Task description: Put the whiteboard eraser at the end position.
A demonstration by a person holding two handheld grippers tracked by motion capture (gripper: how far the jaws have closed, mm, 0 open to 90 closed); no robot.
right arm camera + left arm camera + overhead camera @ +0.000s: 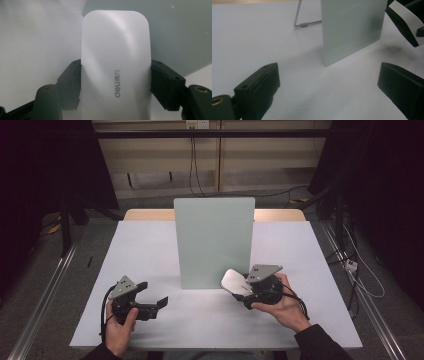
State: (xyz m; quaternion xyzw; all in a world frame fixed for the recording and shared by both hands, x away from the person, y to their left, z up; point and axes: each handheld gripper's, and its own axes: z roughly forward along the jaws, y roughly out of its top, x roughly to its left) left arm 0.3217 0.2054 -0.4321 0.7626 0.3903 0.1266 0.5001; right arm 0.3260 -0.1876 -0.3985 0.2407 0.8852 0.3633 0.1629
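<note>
1. Marking: the white eraser [116, 70] bears the grey print "deli" with two characters.
2. Count: one eraser, one upright pale board [214, 242], two grippers.
3. Right gripper [245, 292] clamps the eraser by its sides, raised just before the board.
4. Left gripper [155, 295]: jaws spread, holding nothing, over the table [150, 250].

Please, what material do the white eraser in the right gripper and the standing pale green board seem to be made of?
The white eraser, clamped in the right gripper, looks like smooth plastic on top: soft sheen, printed grey logo. Its black underside looks matte, perhaps felt or foam. The standing board seems a thin rigid sheet, maybe coated metal or glass: faint reflections, crisp edges. Its rear stand looks like metal wire.
</note>
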